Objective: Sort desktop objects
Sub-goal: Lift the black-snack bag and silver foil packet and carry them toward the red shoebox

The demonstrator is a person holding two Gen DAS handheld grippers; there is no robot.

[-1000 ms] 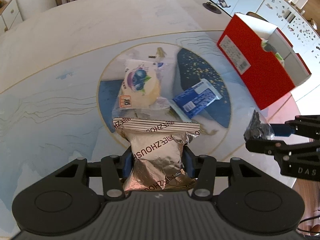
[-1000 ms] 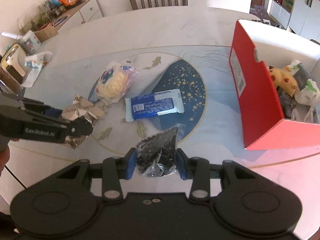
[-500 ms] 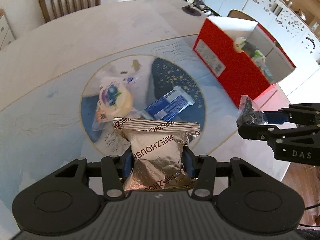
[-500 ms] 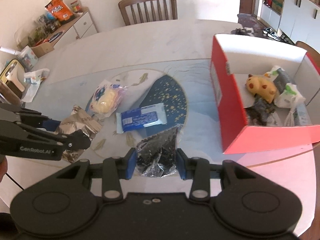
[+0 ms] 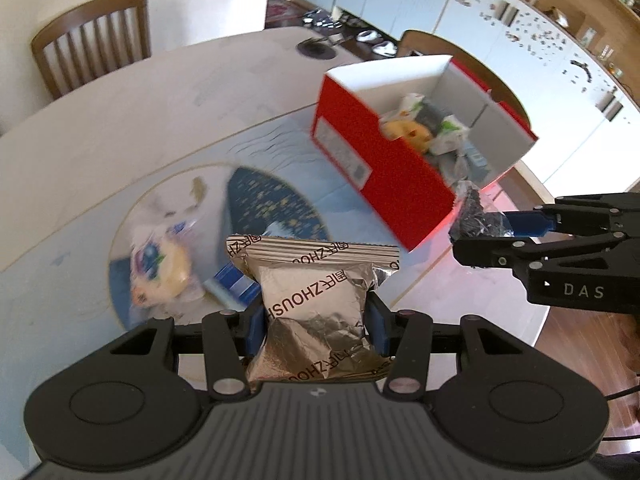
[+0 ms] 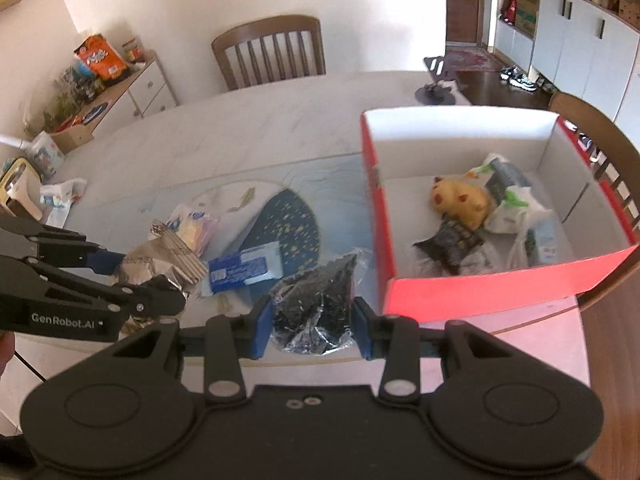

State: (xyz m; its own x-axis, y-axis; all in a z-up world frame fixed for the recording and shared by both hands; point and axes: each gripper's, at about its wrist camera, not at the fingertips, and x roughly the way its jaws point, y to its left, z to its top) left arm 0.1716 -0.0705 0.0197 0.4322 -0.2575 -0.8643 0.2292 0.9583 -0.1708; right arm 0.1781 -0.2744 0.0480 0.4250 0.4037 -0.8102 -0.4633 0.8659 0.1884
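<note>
My left gripper (image 5: 316, 328) is shut on a silver foil snack packet (image 5: 316, 304) and holds it above the table; it also shows in the right wrist view (image 6: 160, 256). My right gripper (image 6: 312, 320) is shut on a clear bag of dark bits (image 6: 316, 304), held just left of the red box (image 6: 472, 292). The red box (image 5: 384, 168) holds several wrapped snacks. A blue wrapped bar (image 6: 244, 266) and a yellow bun in a clear wrapper (image 6: 192, 228) lie on the round blue mat (image 6: 288, 224).
Wooden chairs (image 6: 268, 50) stand at the far side and right of the table (image 6: 240, 136). A sideboard with snack bags (image 6: 100, 76) is at the far left. Small packets (image 6: 56, 196) lie near the table's left edge. White cabinets (image 5: 520, 40) stand behind the box.
Both grippers have risen with their packets and swung toward the red box, so its inside now shows in both views. The items on the mat have not moved.
</note>
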